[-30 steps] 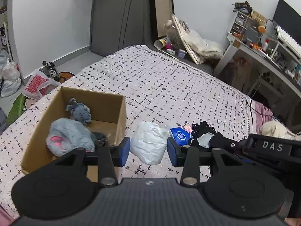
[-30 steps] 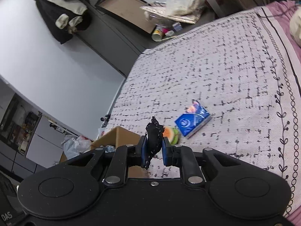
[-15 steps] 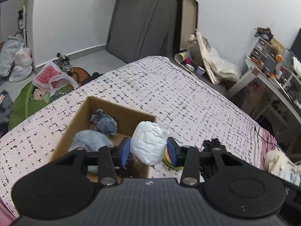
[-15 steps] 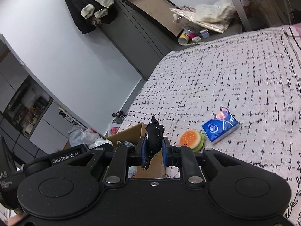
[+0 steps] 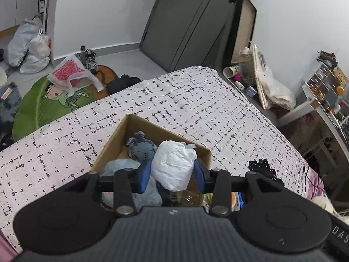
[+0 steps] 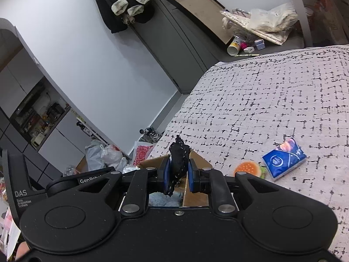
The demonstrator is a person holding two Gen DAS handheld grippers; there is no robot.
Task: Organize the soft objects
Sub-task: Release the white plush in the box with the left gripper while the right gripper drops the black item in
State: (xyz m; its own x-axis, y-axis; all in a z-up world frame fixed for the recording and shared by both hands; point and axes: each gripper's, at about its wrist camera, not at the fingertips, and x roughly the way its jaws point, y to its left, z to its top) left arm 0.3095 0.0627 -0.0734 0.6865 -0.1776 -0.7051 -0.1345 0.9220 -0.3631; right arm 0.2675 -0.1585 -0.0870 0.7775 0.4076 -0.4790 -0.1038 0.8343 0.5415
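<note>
My left gripper (image 5: 172, 175) is shut on a white crumpled soft bundle (image 5: 173, 164) and holds it above the open cardboard box (image 5: 122, 135) on the bed. Grey-blue plush toys (image 5: 141, 149) lie inside the box. My right gripper (image 6: 177, 175) is shut on a black lacy cloth (image 6: 177, 163), held over the box's right edge (image 6: 196, 194); the cloth also shows in the left wrist view (image 5: 261, 168). A burger-shaped toy (image 6: 248, 168) and a blue tissue pack (image 6: 283, 158) lie on the bedspread to the right of the box.
The patterned bedspread (image 5: 196, 100) spreads beyond the box. On the floor lie a green mat (image 5: 43, 104), plastic bags (image 5: 28, 45) and shoes (image 5: 88, 57). A cluttered desk (image 5: 327, 100) stands at the right. A dark door (image 5: 185, 21) is behind.
My left gripper lifted the white bundle from the bed and carried it left, over the box. My right gripper moved left toward the box with the black cloth.
</note>
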